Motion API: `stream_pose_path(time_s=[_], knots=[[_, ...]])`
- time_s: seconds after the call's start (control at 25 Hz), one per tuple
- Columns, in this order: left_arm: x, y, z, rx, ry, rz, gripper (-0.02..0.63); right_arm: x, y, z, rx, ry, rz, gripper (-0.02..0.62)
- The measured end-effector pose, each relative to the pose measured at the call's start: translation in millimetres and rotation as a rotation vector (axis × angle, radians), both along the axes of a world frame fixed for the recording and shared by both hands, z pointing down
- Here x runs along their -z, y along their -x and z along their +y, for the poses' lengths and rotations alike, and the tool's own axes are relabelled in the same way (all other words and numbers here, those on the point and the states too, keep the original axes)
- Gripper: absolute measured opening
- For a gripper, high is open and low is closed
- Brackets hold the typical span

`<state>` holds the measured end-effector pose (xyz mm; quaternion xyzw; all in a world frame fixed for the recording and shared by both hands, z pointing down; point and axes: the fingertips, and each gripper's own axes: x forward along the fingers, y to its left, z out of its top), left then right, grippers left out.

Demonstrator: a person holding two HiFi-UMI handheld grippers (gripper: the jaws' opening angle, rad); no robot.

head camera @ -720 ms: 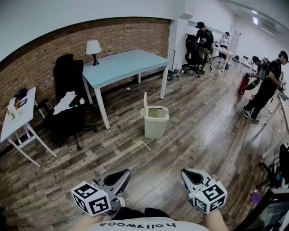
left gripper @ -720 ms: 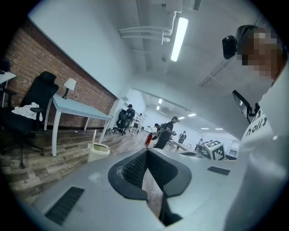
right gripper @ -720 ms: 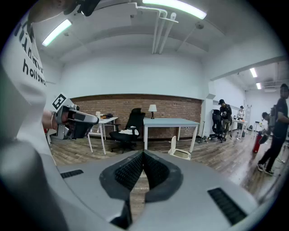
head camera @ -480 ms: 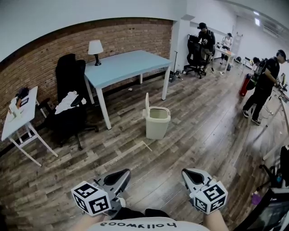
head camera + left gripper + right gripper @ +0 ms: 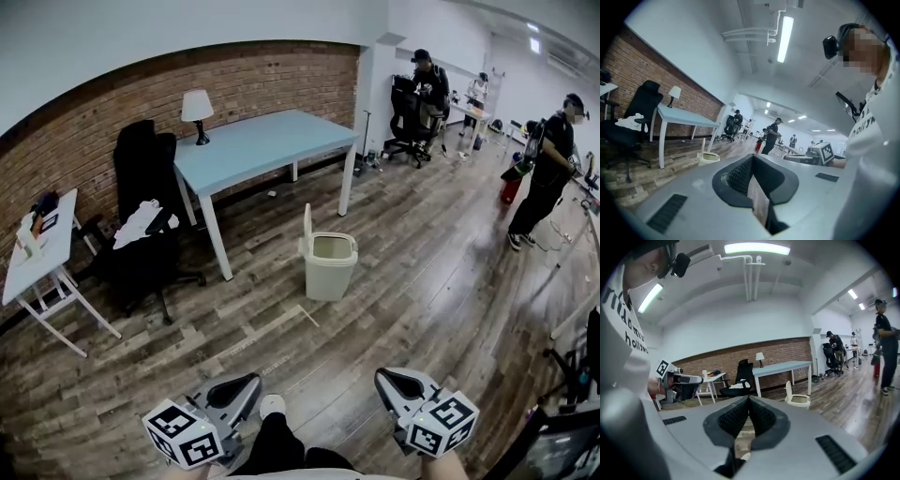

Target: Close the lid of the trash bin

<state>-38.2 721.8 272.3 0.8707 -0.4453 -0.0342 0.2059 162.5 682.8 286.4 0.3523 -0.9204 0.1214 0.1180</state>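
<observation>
Beige trash bin stands well ahead, its upright lid on the left tool's side, seemingly nearer it than the right tool, both clenched empty.

Open-plan office workspace. Evidence: pale-blue rectangular counter with white-shaded table lamp at 11 o'clock; black swivel office chair at 10 o'clock against red brick wall; grey wood-plank floor; people at further desks, 1 o'clock; fluorescent ceiling tube.
</observation>
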Motion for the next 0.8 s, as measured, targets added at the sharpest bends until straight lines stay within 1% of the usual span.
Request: stream_pose_path(time_s=[0.04, 0.08, 0.16, 0.2, 0.24, 0.28, 0.32, 0.4, 0.48, 0.6, 0.72, 0.8], knots=[[-1.6, 4.6, -6.3, -0.008, 0.003, 0.021, 0.006, -1.0, 4.0, -7.0, 0.004, -0.001, 0.017, 0.008], [-4.4, 9.9, -15.0, -0.014, 0.019, 0.066, 0.006, -1.9, 6.6, -15.6, 0.005, -0.009, 0.037, 0.008], [-11.0, 20.9, -38.4, -0.026, 0.060, 0.194, 0.006, -3.5, 6.3, -37.0, -0.011, -0.028, 0.073, 0.008], [-13.2, 26.3, -51.5, -0.033, 0.068, 0.243, 0.006, -5.0, 4.0, -48.4, -0.024, -0.031, 0.087, 0.008], [-13.9, 32.1, -64.8, -0.038, 0.061, 0.271, 0.006, -7.2, 1.0, -60.0, -0.037, -0.028, 0.098, 0.008], [-12.7, 38.9, -78.8, -0.038, 0.040, 0.283, 0.006, -9.4, -1.6, -72.0, -0.049, -0.024, 0.103, 0.008], [-9.9, 46.9, -94.0, -0.033, 0.011, 0.284, 0.006, -11.1, -3.0, -85.0, -0.058, -0.018, 0.103, 0.008], [-2.7, 65.5, -128.1, -0.025, -0.052, 0.263, 0.006, -10.2, 1.0, -114.6, -0.075, -0.008, 0.097, 0.008], [-1.8, 86.2, -166.9, -0.022, -0.081, 0.224, 0.006, -4.7, 10.9, -153.5, -0.106, -0.025, 0.091, 0.008], [-3.8, 116.5, -220.8, 0.000, -0.051, 0.194, 0.006, 8.2, 37.1, -211.7, -0.142, -0.034, 0.080, 0.008], [2.7, 146.1, -263.4, 0.055, -0.028, 0.130, 0.006, 23.4, 72.7, -254.1, -0.101, -0.039, 0.096, 0.008], [3.9, 160.2, -287.3, 0.068, -0.012, 0.078, 0.006, 24.7, 88.9, -276.7, -0.080, -0.040, 0.115, 0.008]])
